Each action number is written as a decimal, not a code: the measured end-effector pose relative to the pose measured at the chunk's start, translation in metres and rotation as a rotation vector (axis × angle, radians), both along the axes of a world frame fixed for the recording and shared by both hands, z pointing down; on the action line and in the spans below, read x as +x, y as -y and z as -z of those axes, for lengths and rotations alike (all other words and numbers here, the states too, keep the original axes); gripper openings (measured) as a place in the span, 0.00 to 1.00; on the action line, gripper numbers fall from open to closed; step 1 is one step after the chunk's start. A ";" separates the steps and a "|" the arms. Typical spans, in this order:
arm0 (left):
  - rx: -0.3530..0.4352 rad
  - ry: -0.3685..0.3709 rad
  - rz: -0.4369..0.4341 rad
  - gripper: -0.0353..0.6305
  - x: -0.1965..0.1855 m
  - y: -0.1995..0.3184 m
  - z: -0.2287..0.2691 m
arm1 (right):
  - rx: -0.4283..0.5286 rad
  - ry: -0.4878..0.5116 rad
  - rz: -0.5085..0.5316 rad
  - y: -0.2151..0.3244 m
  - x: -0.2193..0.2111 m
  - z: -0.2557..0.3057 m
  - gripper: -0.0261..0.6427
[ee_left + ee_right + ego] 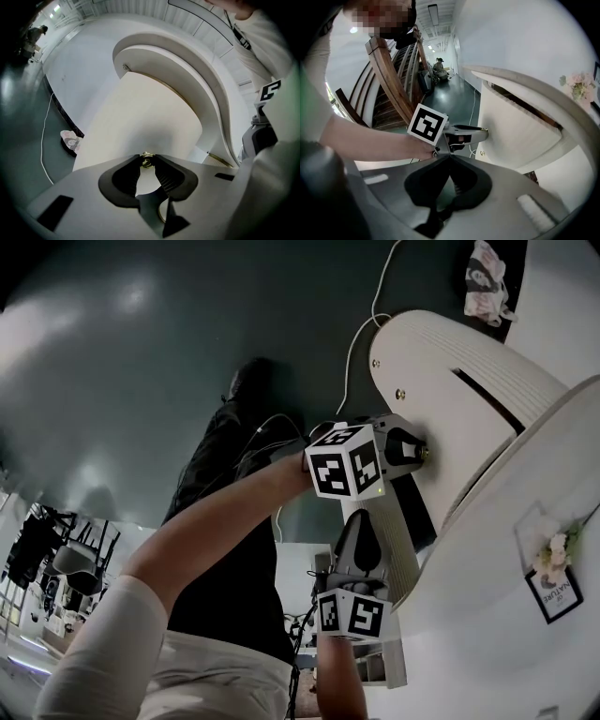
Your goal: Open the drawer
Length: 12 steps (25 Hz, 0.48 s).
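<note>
The white cabinet (525, 521) has a pale drawer front (145, 117) with a small brass knob (146, 161). My left gripper (146, 158) is shut on that knob, its dark pads pinching it from both sides. In the head view the left gripper (420, 452) reaches level to the drawer front (469, 418), with its marker cube nearer me. A dark gap runs along the drawer front's top edge (520, 107). My right gripper (449, 158) hangs lower, beside the cabinet, with its jaws together and nothing between them. It shows in the head view as the right gripper (362, 521).
A second brass knob (482, 153) sits lower on the cabinet. A framed card with flowers (553, 582) stands on the cabinet top. A white cable (44, 140) and a crumpled printed cloth (70, 139) lie on the dark floor. Wooden chairs (389, 79) stand behind.
</note>
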<state>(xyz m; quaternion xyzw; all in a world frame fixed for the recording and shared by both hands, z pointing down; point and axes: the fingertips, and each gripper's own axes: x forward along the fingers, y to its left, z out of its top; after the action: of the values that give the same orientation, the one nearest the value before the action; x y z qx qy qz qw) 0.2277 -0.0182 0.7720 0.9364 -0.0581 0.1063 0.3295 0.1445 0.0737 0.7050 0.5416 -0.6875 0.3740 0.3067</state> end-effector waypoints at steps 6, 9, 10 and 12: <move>0.000 0.021 0.013 0.21 -0.021 -0.008 0.001 | 0.018 0.003 0.013 -0.006 -0.013 0.005 0.06; -0.001 0.033 0.019 0.21 -0.032 -0.011 0.000 | 0.021 0.004 0.020 -0.010 -0.019 0.005 0.06; -0.001 0.036 0.019 0.21 -0.036 -0.012 0.000 | 0.022 0.005 0.023 -0.012 -0.021 0.005 0.06; 0.000 0.043 0.017 0.21 -0.044 -0.016 0.000 | 0.024 0.006 0.028 -0.016 -0.026 0.007 0.06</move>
<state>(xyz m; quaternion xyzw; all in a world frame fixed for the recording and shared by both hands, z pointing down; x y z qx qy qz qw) 0.1836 -0.0023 0.7719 0.9334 -0.0733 0.1233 0.3290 0.1181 0.0893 0.6981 0.5345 -0.7003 0.3629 0.3035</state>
